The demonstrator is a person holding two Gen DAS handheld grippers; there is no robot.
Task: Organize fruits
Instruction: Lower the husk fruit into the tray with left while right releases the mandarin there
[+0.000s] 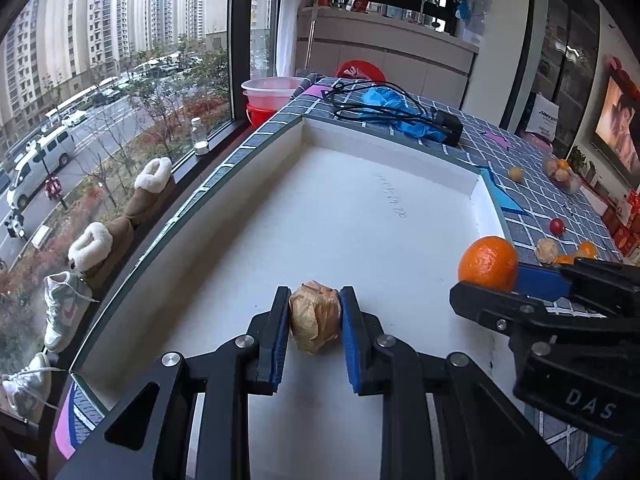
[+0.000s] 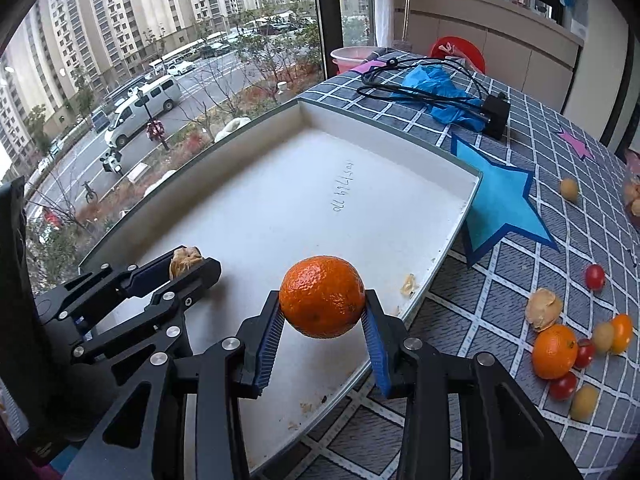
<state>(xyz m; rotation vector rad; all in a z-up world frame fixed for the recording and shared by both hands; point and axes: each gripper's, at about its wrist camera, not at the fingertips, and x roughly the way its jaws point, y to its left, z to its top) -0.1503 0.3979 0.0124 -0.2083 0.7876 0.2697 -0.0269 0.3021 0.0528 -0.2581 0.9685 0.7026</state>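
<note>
At the far left of my left wrist view, boots (image 1: 120, 216) and sneakers (image 1: 64, 308) line the window ledge. Right of them, filling the middle of the frame, sits the big white tray (image 1: 276, 148), its near corner at the bottom left. Low in the centre, my left tongs (image 1: 315, 312) are pinching a husked groundcherry (image 1: 315, 316), its tan papery husk squeezed between the blue pads just above the tray floor; I cannot tell whether it touches the floor. Further right, at the tray's right rim, my right tongs (image 1: 496, 276) come in from the edge of the frame, gripping a mandarin (image 1: 488, 263). Beyond them, in the upper right, small fruits lie scattered on the checked cloth of the worktop (image 1: 532, 176).

In my right wrist view the left tongs (image 2: 192, 264) appear at the lower left with the groundcherry (image 2: 185, 260) between the pads, over the tray's (image 2: 384, 136) near left part. In the centre, my right tongs (image 2: 323, 304) clamp the mandarin (image 2: 322, 297) from both sides, held above the tray's near right edge. To the right, a blue star (image 2: 496, 196) marks the cloth beside the tray. At the far right a second mandarin (image 2: 554, 351), cherry tomatoes (image 2: 595, 277) and yellow ones cluster together with an empty husk (image 2: 543, 307).
</note>
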